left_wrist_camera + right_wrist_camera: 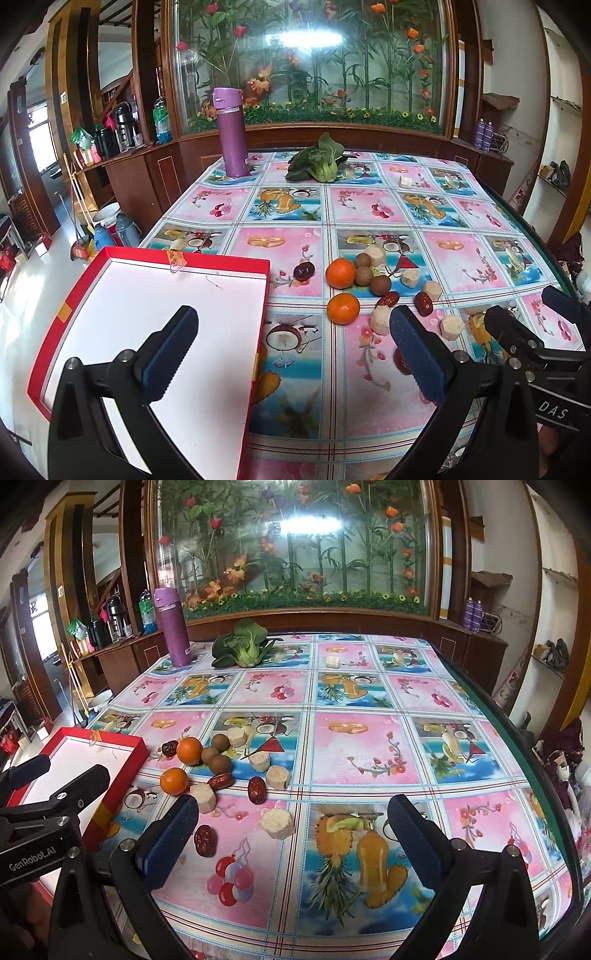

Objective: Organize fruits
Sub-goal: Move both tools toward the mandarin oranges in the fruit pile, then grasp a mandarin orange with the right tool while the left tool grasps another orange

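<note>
left gripper (291, 350): wide open, empty, box (147, 295) under left finger | right gripper (291, 842): wide open, empty | oranges (340, 273), dates (205, 840) ahead-left

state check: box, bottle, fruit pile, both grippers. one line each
red box: open, white inside, nothing in it.
purple bottle: upright, lid closed.
oranges: two, loose on the tablecloth, outside the box.
red dates: scattered on the cloth.
bok choy: lying at the far end, untouched.
left gripper: open, holding nothing.
right gripper: open, holding nothing.
</note>
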Available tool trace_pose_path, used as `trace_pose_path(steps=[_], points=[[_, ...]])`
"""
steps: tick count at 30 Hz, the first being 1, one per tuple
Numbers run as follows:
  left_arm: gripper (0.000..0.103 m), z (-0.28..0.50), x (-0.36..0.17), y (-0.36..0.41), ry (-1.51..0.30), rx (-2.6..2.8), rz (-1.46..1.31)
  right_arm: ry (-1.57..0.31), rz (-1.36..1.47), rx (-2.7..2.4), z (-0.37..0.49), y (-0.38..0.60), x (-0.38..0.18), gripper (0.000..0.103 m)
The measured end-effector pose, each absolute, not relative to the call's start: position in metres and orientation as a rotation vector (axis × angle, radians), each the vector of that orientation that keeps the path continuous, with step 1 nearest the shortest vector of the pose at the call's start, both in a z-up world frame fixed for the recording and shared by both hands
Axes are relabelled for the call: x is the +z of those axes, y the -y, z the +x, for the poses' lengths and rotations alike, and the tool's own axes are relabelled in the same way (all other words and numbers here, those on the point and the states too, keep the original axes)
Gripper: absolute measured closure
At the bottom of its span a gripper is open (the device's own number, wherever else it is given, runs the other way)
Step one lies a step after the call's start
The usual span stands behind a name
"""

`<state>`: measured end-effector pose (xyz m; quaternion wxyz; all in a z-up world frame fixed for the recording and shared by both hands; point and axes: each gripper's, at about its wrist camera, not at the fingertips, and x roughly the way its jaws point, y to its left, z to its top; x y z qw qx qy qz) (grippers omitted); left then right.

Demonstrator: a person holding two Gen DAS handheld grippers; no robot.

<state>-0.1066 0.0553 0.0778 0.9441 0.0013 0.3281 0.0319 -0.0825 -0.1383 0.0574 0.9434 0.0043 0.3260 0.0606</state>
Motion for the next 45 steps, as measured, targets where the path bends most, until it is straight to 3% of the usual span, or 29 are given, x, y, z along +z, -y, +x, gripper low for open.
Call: trace_pose_path(steps=[21, 25, 29, 39, 43, 45], points=[[0.000, -0.083, 0.069, -0.104, -0.740, 0.068, 0.138, -0.676, -0.034, 0.360, -0.057, 0.107, 0.051, 0.003], [0.000, -0.077, 0.077, -0.112, -0.733, 0.030, 0.193, -0.675, -0.064, 0.481, -0.045, 0.078, 0.049, 0.016], [0.000, -0.073, 0.094, -0.126, -0.706, 0.045, 0.218, -0.749, -0.084, 0.561, -0.022, 0.052, 0.036, 0.037], [0.000, -0.041, 0.103, -0.142, -0.717, -0.082, 0.160, -0.930, -0.026, 0.621, 0.014, 0.034, 0.002, 0.054], [0.015, -0.022, 0.093, -0.122, -0.762, -0.161, 0.204, -0.944, -0.073, 0.623, 0.014, 0.033, -0.003, 0.072], [0.021, -0.011, 0.085, -0.111, -0.799, -0.211, 0.223, -0.953, -0.046, 0.624, 0.014, 0.043, -0.002, 0.072]])
